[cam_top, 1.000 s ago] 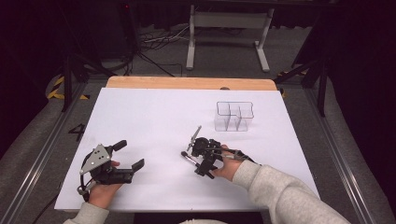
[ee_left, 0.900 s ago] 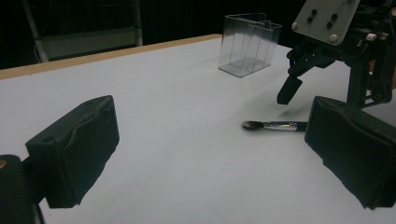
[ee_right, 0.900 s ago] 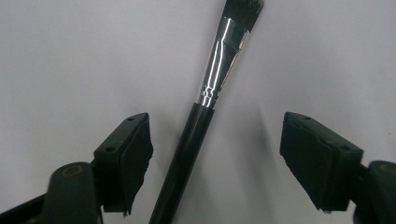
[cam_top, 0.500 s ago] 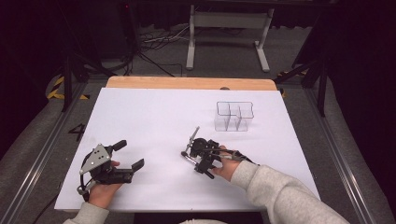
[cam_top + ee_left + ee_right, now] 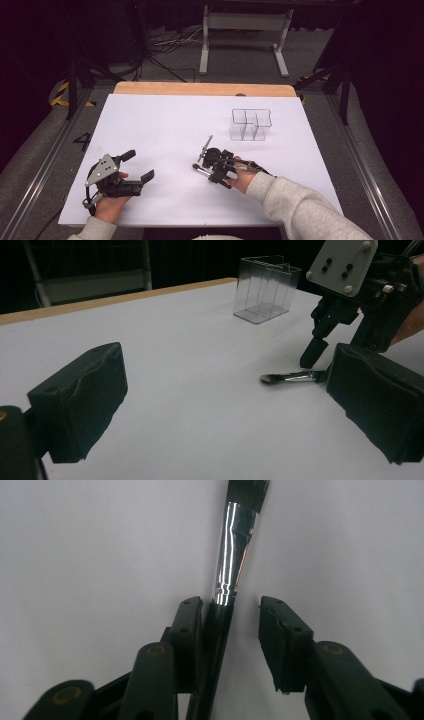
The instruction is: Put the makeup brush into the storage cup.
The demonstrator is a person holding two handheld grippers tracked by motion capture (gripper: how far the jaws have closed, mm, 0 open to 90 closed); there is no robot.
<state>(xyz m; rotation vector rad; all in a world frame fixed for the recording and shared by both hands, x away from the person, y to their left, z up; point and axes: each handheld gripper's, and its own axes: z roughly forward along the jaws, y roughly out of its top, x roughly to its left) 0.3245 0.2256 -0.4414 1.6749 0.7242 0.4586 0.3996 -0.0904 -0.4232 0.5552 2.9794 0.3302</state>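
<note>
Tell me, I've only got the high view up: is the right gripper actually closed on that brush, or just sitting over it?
Observer: Not closed. In the right gripper view the brush lies between the fingers, against one of them, with a clear gap to the other.
Operator: Which end points away from the gripper?
Observer: The dark bristles, beyond the shiny metal ferrule; the handle runs back between the fingers.
Operator: Is the brush lifted?
Observer: The left gripper view shows it lying flat on the white table.
Operator: And the left gripper?
Observer: Its fingers stand wide apart with nothing between them; the clear organizer sits far beyond.
</note>
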